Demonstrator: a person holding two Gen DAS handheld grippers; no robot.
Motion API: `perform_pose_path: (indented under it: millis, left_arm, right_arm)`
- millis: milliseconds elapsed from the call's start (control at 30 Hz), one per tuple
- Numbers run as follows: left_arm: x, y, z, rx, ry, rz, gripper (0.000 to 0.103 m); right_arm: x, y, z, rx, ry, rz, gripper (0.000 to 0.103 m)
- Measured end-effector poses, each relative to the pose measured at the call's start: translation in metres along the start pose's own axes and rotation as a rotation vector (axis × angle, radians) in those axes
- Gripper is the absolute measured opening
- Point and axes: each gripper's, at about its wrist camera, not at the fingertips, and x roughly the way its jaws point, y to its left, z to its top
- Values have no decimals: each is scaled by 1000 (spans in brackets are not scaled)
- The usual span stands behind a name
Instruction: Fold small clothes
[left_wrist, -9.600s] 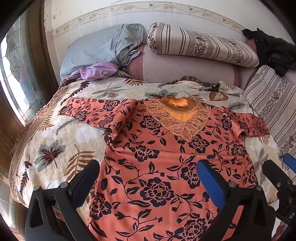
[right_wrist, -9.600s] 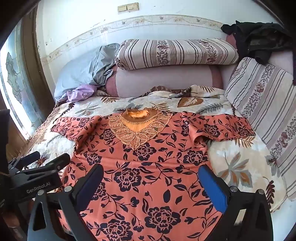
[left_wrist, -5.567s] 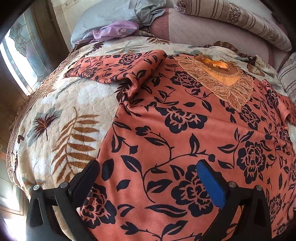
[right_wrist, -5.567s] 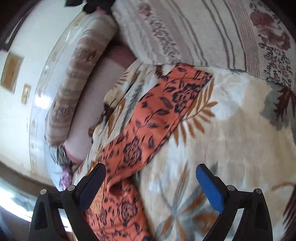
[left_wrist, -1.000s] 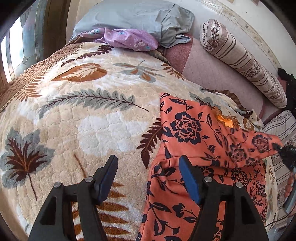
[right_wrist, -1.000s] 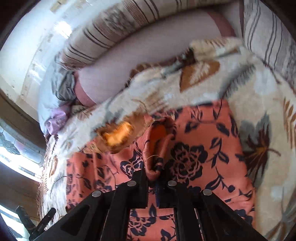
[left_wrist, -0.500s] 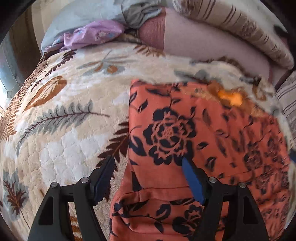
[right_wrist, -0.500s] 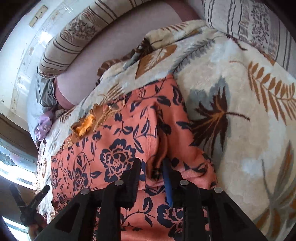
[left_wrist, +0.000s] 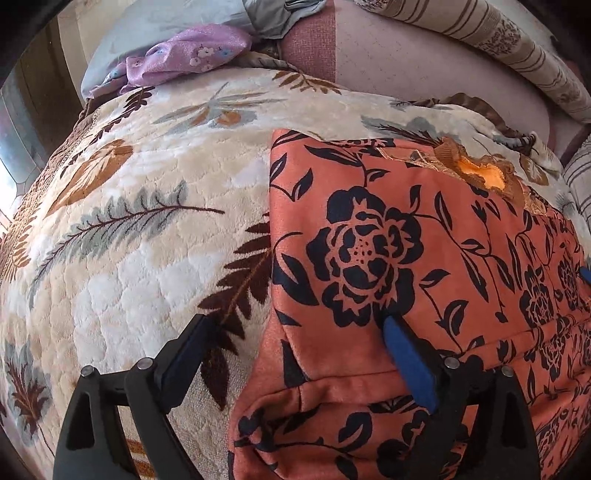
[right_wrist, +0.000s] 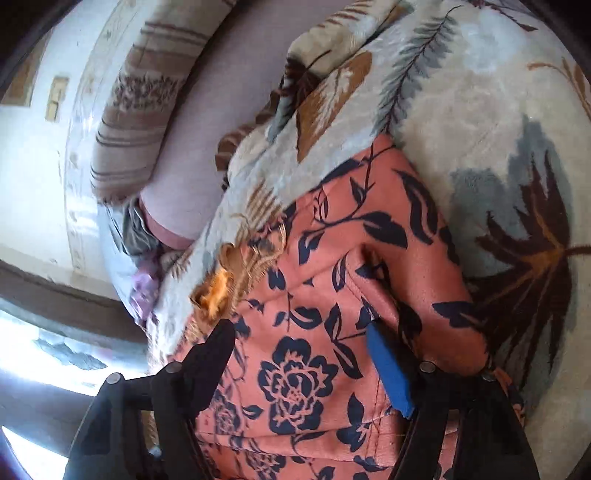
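Left wrist view: your left gripper (left_wrist: 295, 339) sat wide apart, holding nothing, straddling the near left edge of the orange floral top (left_wrist: 369, 258); one finger over the leaf-print blanket (left_wrist: 129, 240), the blue-padded one resting on the cloth. Right wrist view: your right gripper (right_wrist: 299, 347) was also spread wide and empty, low over the same top (right_wrist: 314, 332) near its right edge. Outward from the tools, the top lay on the blanket with both sides turned in to a narrow panel, a sleeve cuff folded onto it at the near left, lace neckline (left_wrist: 480, 170) at the far end toward the striped bolster (left_wrist: 498, 40). A purple garment (left_wrist: 184, 55) sat far left by the grey pillow (left_wrist: 166, 22).

Step, as I judged it: sleeve and side folds laid down and let go; the lengthwise fold was not yet done. Next move probably called for you to pinch both corners at one end and carry them evenly over to the other, keeping the tucked sides from spilling out.
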Motion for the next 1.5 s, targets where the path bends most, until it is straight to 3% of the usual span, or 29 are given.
perform_pose_path:
  millis: [67, 133, 233, 367, 467, 667, 933, 1100, 1233, 1300, 1333, 1400, 1467, 1500]
  left_arm:
    - [2, 0, -1, -8, -7, 12, 99]
    - [2, 0, -1, -16, -5, 17, 100]
    - [-5, 1, -1, -16, 15, 29, 100]
    - [-21, 0, -5, 21, -14, 75, 99]
    - [-31, 5, -12, 14, -16, 78, 99]
    - [-46, 19, -14, -4, -35, 77, 99]
    - [-35, 34, 23, -93, -73, -58, 98]
    - [-39, -11, 47, -66, -123, -190, 98]
    - [-30, -76, 44, 80, -122, -249, 98]
    - [-15, -99, 39, 136, -91, -222, 98]
    - [-4, -106, 37, 150, -60, -204, 98]
    - [12, -112, 31, 162, -18, -159, 98]
    - [13, -117, 28, 189, -43, -127, 98]
    - [12, -118, 28, 193, -39, -122, 98]
  right_arm:
    - [-5, 9, 0, -65, -19, 51, 85]
    - [9, -2, 5, -82, 55, -101, 87]
    - [-8, -4, 5, -10, -1, -52, 85]
    - [-40, 25, -15, -128, -34, 11, 86]
    - [-40, 21, -36, -168, 23, -74, 86]
    - [-56, 10, -61, -238, 50, -110, 86]
    - [-58, -13, -1, -220, -24, -190, 86]
    - [-29, -36, 52, -170, 33, -195, 84]
    - [1, -38, 68, -168, 94, -162, 66]
    - [14, -35, 70, -180, 130, -176, 38]
    - [18, -35, 72, -185, 135, -222, 14]
    - [13, -31, 77, -218, 73, -319, 10]
    - [10, -25, 75, -273, 12, -458, 7]
    - [9, -23, 73, -275, 16, -457, 7]
